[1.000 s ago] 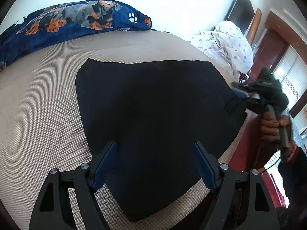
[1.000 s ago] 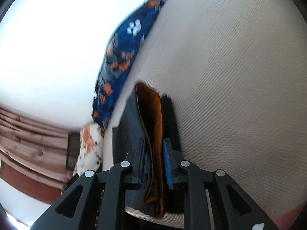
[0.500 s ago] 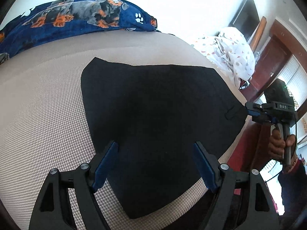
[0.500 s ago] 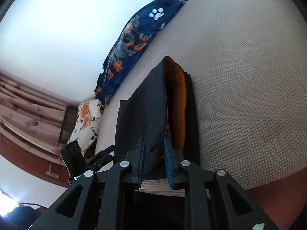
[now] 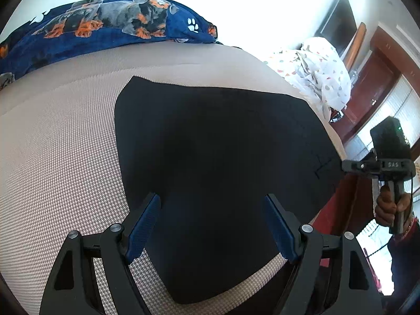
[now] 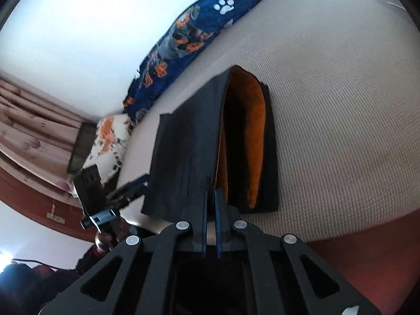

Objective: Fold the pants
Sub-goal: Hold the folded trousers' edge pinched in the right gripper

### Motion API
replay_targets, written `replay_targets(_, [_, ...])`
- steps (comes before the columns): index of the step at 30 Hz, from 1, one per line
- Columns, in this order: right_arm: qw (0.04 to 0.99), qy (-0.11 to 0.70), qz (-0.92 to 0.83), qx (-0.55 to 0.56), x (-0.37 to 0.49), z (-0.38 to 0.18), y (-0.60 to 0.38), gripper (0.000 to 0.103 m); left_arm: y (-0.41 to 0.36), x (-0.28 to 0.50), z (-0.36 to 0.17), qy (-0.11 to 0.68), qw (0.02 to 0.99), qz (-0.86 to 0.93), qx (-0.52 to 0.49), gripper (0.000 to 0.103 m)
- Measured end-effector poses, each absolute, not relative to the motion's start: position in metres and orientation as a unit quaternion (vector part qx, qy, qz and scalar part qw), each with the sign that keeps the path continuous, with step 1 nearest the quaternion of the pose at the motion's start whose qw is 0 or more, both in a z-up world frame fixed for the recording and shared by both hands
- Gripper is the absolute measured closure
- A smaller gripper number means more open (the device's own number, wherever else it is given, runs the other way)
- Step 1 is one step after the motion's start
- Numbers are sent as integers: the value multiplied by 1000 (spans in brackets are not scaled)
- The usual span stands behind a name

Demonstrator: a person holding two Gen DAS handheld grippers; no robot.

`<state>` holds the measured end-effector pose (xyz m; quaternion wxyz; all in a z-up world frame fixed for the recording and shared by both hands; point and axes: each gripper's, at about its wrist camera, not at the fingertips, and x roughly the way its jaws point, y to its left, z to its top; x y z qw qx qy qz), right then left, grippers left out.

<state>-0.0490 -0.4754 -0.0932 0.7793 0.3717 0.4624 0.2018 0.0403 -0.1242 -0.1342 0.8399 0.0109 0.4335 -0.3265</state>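
Black pants (image 5: 215,157) lie flat on a beige bed (image 5: 60,162), waistband toward the bed's right edge. My left gripper (image 5: 210,225) hovers open over their near end, touching nothing. My right gripper (image 6: 211,197) is shut on the top layer of the pants' (image 6: 189,147) waistband edge, lifted so the orange lining (image 6: 256,120) shows underneath. In the left wrist view the right gripper (image 5: 349,165) sits at the pants' right edge. In the right wrist view the left gripper (image 6: 136,183) shows at the left.
A blue dog-print blanket (image 5: 105,31) lies along the far side of the bed. A white spotted cloth (image 5: 323,78) is heaped at the far right. A dark red bed frame (image 5: 344,199), wooden doors and a wall TV (image 5: 338,29) lie to the right.
My right gripper has pulled back toward the bed's edge with the waistband layer, lowering and straightening it. My left gripper has stayed open, drifting slightly.
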Motion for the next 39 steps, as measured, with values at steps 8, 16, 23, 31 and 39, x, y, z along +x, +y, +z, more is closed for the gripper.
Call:
replay_targets(8, [770, 460, 180, 403, -54, -118, -488, 95, -130, 38, -143, 435, 838, -327, 29, 16])
replay_targets(16, [777, 433, 163, 427, -69, -106, -506, 65, -131, 38, -142, 434, 838, -329, 31, 15])
replay_targets(23, [766, 452, 170, 424, -63, -112, -494, 61, -130, 38, -141, 434, 838, -328, 28, 15])
replay_targets(31, [781, 455, 175, 389, -45, -106, -475, 80, -127, 37, -140, 417, 848, -325, 27, 15])
replay_targets(39, [783, 446, 164, 401, -50, -109, -484, 83, -123, 45, -144, 427, 844, -324, 13, 15])
